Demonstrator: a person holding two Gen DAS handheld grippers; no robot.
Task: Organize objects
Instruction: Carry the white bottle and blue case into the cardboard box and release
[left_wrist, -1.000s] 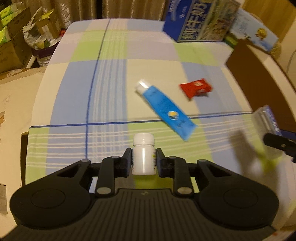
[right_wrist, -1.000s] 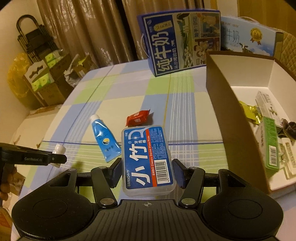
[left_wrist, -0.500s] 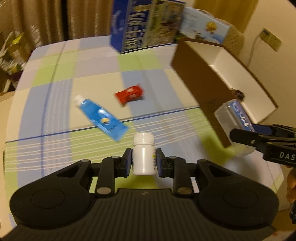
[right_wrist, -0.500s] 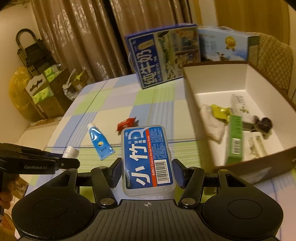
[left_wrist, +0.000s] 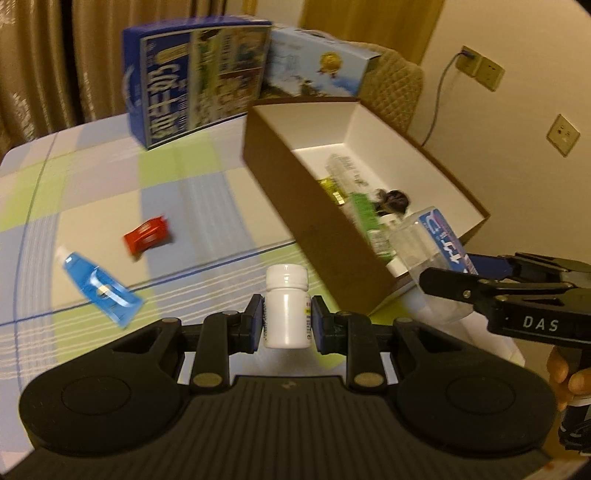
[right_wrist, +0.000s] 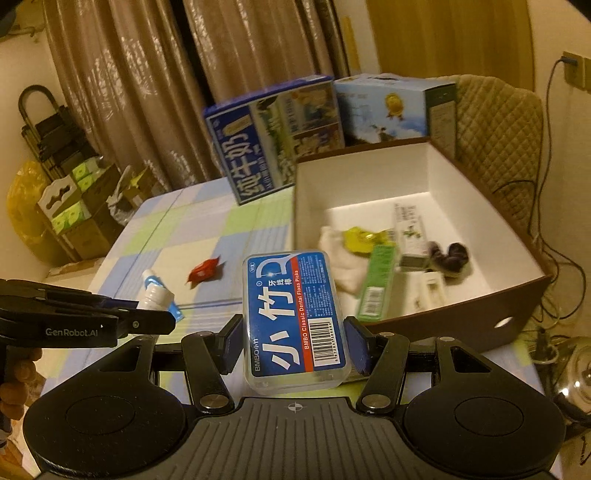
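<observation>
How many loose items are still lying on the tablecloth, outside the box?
2: a blue tube near the left edge and a red packet beyond it. More may lie hidden behind the grippers.

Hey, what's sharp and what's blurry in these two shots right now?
Left wrist view: the white bottle in the left claw is crisp; the red packet and blue tube are smeared. Right wrist view: the floss pick box is sharp; the cardboard box contents look soft, under dim yellow light.
</observation>
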